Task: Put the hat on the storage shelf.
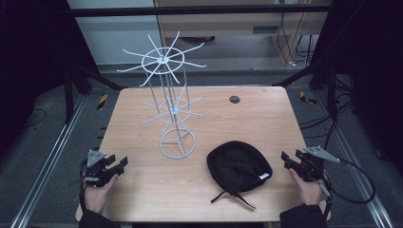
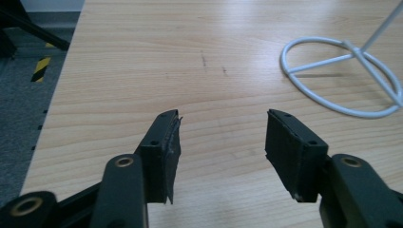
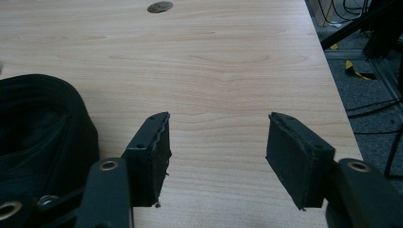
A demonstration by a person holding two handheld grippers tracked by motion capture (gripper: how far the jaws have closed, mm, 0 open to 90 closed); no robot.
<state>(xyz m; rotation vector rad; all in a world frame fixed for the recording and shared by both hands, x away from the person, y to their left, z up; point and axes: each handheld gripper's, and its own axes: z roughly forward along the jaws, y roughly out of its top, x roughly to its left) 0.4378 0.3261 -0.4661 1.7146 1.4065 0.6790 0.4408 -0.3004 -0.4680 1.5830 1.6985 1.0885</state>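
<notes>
A black cap (image 1: 238, 166) lies upside down on the wooden table (image 1: 266, 118), right of centre near the front, with a strap trailing toward the front edge. A white wire rack (image 1: 170, 99) with two tiers of spokes stands on a ring base (image 2: 343, 76) at the table's middle. My left gripper (image 1: 119, 164) rests at the front left, open, with bare wood between its fingers (image 2: 164, 152). At the front right edge my right gripper (image 1: 287, 158) stands open just right of the cap (image 3: 43, 137), empty.
A small dark round grommet (image 1: 235, 99) sits in the tabletop at the back right. Dark floor, metal rails and cables surround the table. Black frame bars stand at both back corners.
</notes>
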